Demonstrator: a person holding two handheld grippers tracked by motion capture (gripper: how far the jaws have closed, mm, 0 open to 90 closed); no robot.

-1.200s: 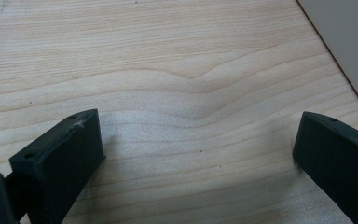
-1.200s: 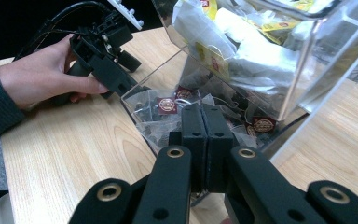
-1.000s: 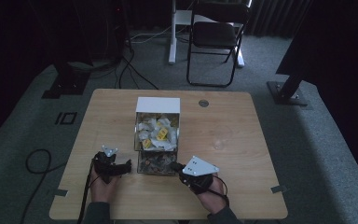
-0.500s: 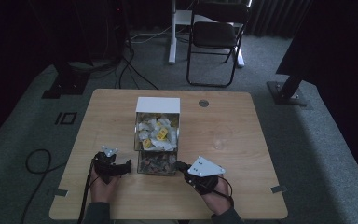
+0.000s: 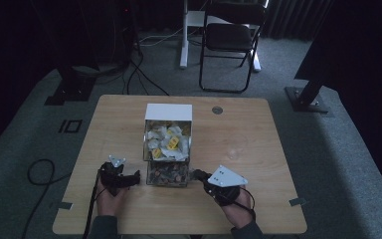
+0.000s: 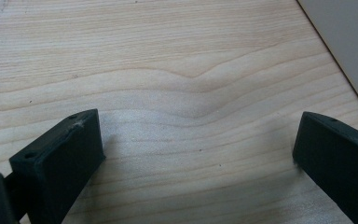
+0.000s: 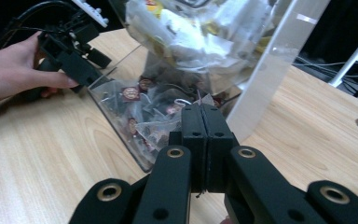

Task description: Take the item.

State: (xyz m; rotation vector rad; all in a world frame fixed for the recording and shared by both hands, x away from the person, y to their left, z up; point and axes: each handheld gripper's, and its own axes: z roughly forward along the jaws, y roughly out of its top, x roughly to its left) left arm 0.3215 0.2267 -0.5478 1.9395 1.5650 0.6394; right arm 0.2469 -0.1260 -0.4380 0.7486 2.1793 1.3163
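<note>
With right gripper (image 7: 204, 122) pressed together at the clear box (image 5: 167, 149) mid-table and left gripper (image 6: 196, 154) spread over bare table (image 6: 168, 56), better to part before reaching for a packet (image 7: 156, 128).

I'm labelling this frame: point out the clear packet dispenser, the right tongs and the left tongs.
clear packet dispenser (image 5: 168, 144): high view, its front wall.
right tongs (image 7: 205, 122): right gripper view, seam between the shut tips.
left tongs (image 6: 198, 154): left gripper view, gap midway between the open tips.
</note>
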